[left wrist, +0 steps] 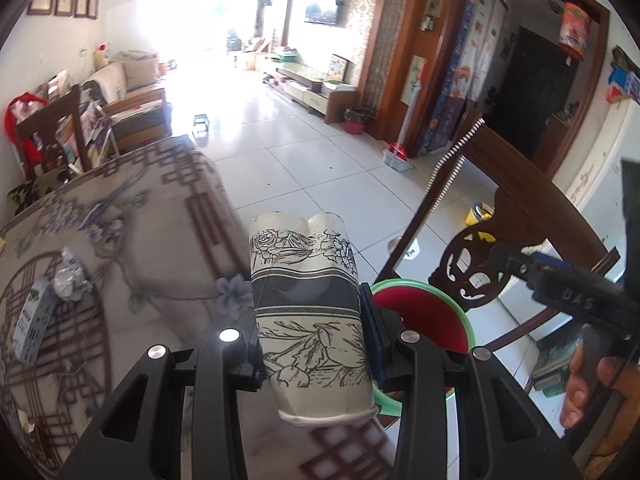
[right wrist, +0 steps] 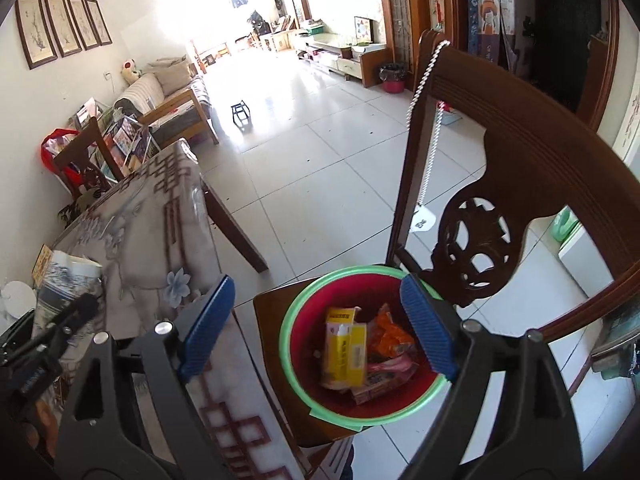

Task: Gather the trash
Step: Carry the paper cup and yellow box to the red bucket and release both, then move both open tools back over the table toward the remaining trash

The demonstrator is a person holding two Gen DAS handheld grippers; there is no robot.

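Observation:
My left gripper (left wrist: 314,332) is shut on a squashed paper cup (left wrist: 308,300) with black flower drawings, held above the table edge, just left of the red bin with a green rim (left wrist: 424,316). My right gripper (right wrist: 320,328) is open and empty, hovering over the same bin (right wrist: 360,344), which stands on a wooden chair seat (right wrist: 276,308). Inside the bin lie a yellow carton (right wrist: 344,344) and orange wrappers (right wrist: 390,336). A crumpled foil ball (left wrist: 72,280) and a small carton (left wrist: 34,324) lie on the table at the left.
The table with a patterned cloth (left wrist: 152,216) fills the left. The carved wooden chair back (right wrist: 532,184) rises right of the bin. The cup also shows at the left edge of the right wrist view (right wrist: 68,284). Tiled floor (left wrist: 288,160) stretches ahead.

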